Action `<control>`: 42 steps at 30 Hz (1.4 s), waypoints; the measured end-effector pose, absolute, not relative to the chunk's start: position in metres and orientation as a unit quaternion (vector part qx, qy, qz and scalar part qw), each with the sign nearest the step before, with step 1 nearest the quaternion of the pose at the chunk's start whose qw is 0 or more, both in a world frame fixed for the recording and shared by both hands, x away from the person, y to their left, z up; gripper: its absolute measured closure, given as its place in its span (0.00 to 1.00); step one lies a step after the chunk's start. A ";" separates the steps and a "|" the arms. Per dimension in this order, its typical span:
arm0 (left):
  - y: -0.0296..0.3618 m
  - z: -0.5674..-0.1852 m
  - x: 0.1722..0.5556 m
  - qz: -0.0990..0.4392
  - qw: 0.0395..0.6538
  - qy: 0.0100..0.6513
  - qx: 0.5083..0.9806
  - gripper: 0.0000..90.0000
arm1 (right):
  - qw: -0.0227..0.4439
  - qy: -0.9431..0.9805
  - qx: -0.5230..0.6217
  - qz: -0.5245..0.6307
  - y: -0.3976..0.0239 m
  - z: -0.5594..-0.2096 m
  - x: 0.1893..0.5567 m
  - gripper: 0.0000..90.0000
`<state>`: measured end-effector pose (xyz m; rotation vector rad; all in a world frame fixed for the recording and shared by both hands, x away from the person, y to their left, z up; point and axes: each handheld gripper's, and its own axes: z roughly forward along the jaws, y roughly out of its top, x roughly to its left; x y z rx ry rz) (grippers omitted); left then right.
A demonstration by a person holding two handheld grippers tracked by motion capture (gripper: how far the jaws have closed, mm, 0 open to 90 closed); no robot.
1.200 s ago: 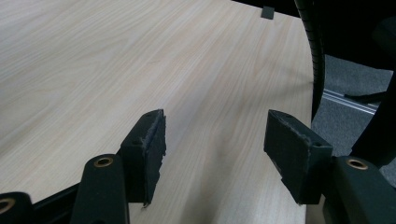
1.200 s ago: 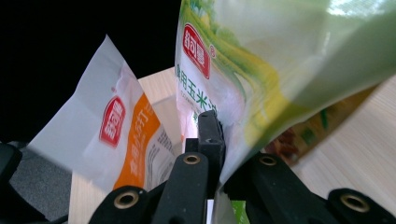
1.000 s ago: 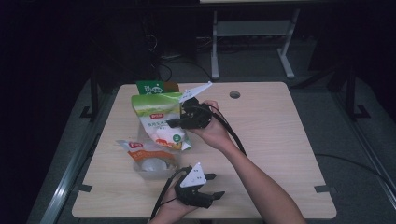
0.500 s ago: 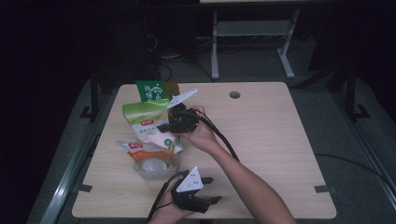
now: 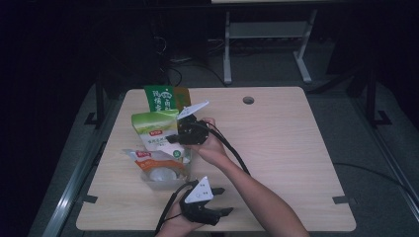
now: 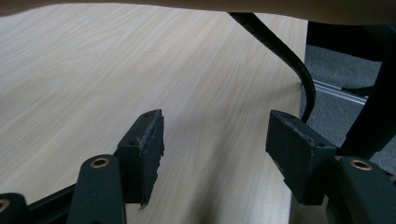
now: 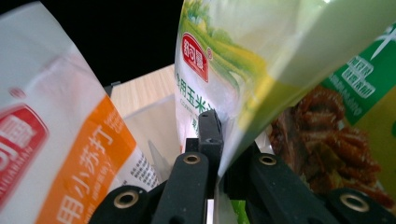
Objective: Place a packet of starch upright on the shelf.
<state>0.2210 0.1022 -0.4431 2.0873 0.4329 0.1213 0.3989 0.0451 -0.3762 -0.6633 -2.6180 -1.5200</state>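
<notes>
A pale green pouch with a red logo stands upright left of the table's middle, and my right gripper is shut on its right edge. In the right gripper view the black jaws pinch that green pouch near its side seam. Just in front lies a white and orange pouch, which the right gripper view shows as the orange-banded pouch at the left. Behind stands a dark green packet. My left gripper rests near the front edge, open, its pads apart over bare wood.
The light wooden table has a round cable hole at the back. A black cable trails over the right part of the top. Dark floor and a white desk frame lie beyond the far edge.
My right gripper has moved left and down with the green pouch, bringing it closer to the white and orange pouch. The left gripper has stayed where it was.
</notes>
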 end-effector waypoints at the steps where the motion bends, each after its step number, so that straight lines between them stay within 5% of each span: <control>1: 0.102 -0.443 0.221 0.050 0.482 0.177 0.857 0.40 | 0.020 -0.846 -0.214 -0.487 0.045 -0.378 0.398 0.97; 10: 0.101 -0.444 0.221 0.048 0.481 0.177 0.857 0.40 | 0.031 -0.842 -0.223 -0.490 0.032 -0.378 0.402 0.89; 18: 0.099 -0.445 0.221 0.048 0.482 0.176 0.857 0.40 | 0.027 -0.858 -0.215 -0.465 0.032 -0.378 0.399 0.99; 26: 0.099 -0.445 0.222 0.051 0.479 0.176 0.858 0.40 | 0.029 -0.862 -0.217 -0.458 0.031 -0.380 0.400 0.98; 31: 0.101 -0.445 0.226 0.053 0.479 0.184 0.857 0.39 | 0.042 -0.852 -0.223 -0.471 0.024 -0.378 0.400 0.83; 42: 0.102 -0.444 0.235 0.059 0.481 0.206 0.850 0.36 | 0.054 -0.847 -0.220 -0.481 -0.008 -0.369 0.395 0.69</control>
